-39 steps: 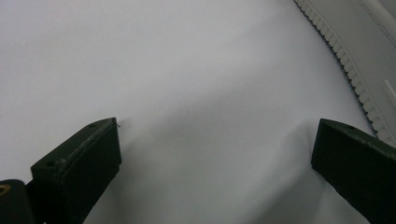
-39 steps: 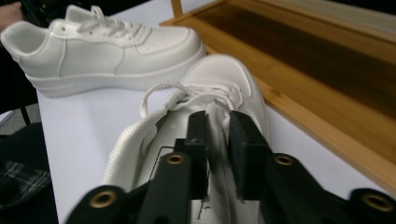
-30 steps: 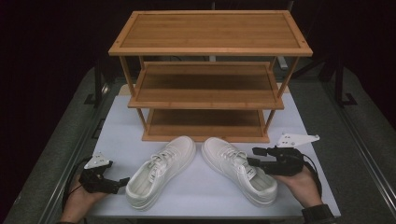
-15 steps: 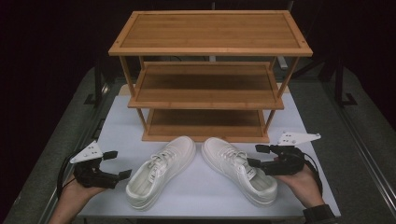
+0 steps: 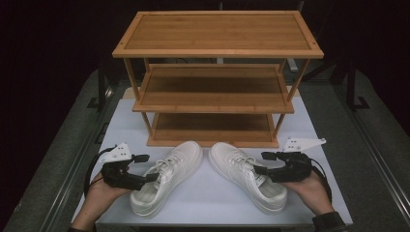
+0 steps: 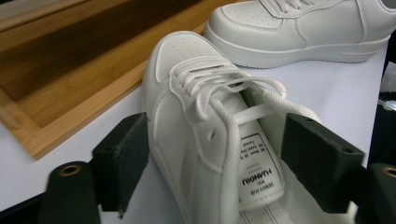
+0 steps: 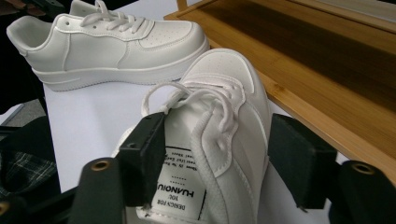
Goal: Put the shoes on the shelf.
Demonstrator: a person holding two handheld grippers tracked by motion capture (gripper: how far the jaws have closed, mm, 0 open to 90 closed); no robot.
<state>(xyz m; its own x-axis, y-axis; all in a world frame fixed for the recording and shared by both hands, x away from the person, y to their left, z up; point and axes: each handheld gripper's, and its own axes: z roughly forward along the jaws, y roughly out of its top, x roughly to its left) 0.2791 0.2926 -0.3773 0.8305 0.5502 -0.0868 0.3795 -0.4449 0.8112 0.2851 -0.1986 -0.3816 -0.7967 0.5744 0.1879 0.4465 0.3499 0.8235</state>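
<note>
Dark room all round, w/ a white surface [image 5: 319,193] lit in the middle and a three-tier bamboo shoe rack [image 5: 217,82] standing at its far side, all three shelves bare. Two white sneakers sit just in front of the rack's bottom shelf, toes pointing toward it and angled in to each other, heels splayed out toward the person, prob. so each heel faces the hand that'll take it. Left hand-held gripper [image 5: 142,167] is at the left sneaker [image 5: 167,181], jaws spread; in the left gripper view one pad [image 6: 122,161] sits outside the shoe's side wall and the other over the opening by the tongue label, so the collar wall lies between them but isn't pinched yet, there's a gap on both sides. Right hand-held gripper [image 5: 263,162] mirrors that on the right sneaker [image 5: 246,181]: jaws spread, straddling the side wall near the laces, one pad [image 7: 142,156] inside by the tongue, not closed on anything. Gripping the collar wall makes sense, it's the one stiff thin edge the jaws can span. My guess is both shoes are meant for the rack, and neither has left the surface
</note>
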